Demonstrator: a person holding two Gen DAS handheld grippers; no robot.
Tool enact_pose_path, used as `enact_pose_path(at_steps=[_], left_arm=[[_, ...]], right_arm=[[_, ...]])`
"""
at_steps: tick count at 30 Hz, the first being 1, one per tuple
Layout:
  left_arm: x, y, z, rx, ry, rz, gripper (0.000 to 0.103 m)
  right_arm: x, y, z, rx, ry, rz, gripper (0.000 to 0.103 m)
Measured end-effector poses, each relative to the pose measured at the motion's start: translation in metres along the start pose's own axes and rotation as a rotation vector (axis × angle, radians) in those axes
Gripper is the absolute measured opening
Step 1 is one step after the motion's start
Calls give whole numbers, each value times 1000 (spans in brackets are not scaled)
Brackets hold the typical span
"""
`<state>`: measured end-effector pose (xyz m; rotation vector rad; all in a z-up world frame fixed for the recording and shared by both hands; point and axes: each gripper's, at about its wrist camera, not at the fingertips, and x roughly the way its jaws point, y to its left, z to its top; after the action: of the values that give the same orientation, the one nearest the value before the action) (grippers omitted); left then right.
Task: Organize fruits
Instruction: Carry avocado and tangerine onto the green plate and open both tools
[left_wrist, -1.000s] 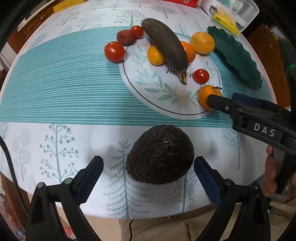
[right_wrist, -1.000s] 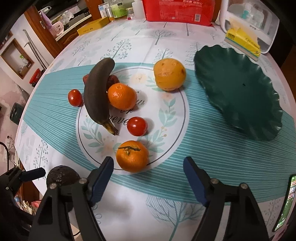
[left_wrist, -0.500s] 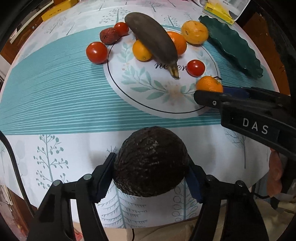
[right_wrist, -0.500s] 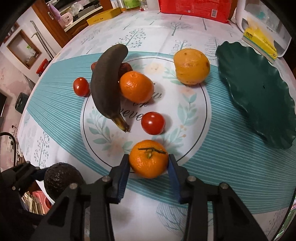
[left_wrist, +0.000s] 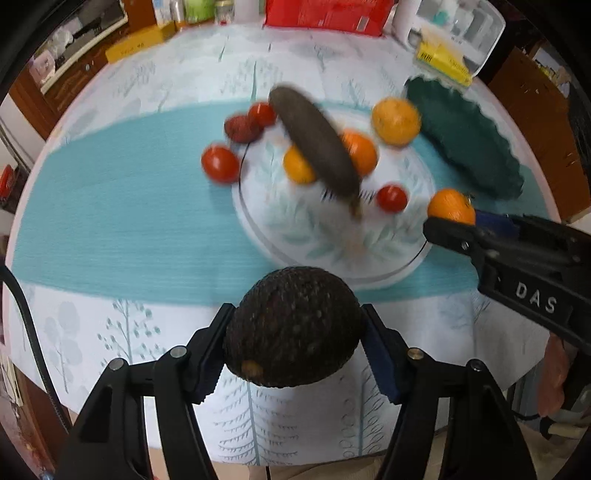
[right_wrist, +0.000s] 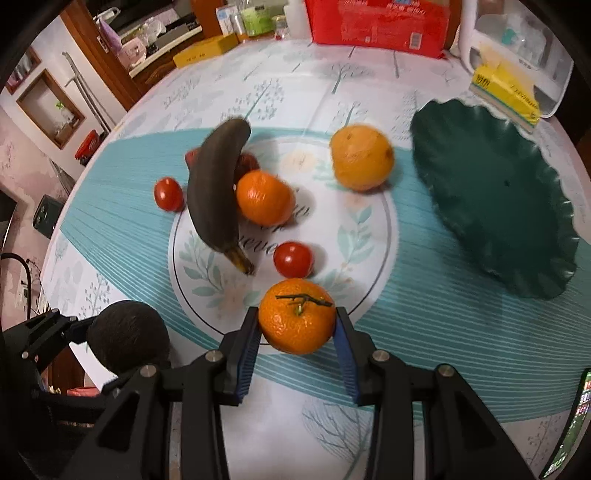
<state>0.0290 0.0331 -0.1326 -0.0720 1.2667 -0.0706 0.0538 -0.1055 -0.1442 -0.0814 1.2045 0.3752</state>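
Now my left tongs (left_wrist: 295, 347) are closing on the avocado (left_wrist: 293, 326) at its wide middle above the table (left_wrist: 110, 229): heavy, firm-skinned, soft within. Right tongs (right_wrist: 297, 341) pinch the mandarin (right_wrist: 297, 321) at its sides: light, squashy.

White letters "DAS" stand on the right gripper (left_wrist: 452, 225).
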Motion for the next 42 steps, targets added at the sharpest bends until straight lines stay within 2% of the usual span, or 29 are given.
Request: enact_pose_path(at_steps=[7, 12, 19, 23, 29, 36, 42], left_arm=[[-48, -26, 46, 70, -128, -53, 65], [-72, -71, 100, 167, -216, -79, 65], [-66, -135, 172, 214, -272, -148, 65], [-36, -163, 196, 229, -244, -176, 65], [28, -192, 214, 244, -130, -180, 65], [89, -216, 217, 276, -25, -174, 65], [109, -221, 217, 287, -3, -157, 65]], right_arm=[[-55, -26, 15, 48, -129, -24, 39], [-92, -62, 33, 101, -227, -74, 39], [-116, -130, 58, 196, -317, -203, 39], [-102, -166, 64, 262, -302, -236, 39], [-62, -207, 60, 331, -219, -252, 40], [-21, -225, 48, 367, -133, -238, 40], [-1, -228, 43, 372, -97, -219, 40]])
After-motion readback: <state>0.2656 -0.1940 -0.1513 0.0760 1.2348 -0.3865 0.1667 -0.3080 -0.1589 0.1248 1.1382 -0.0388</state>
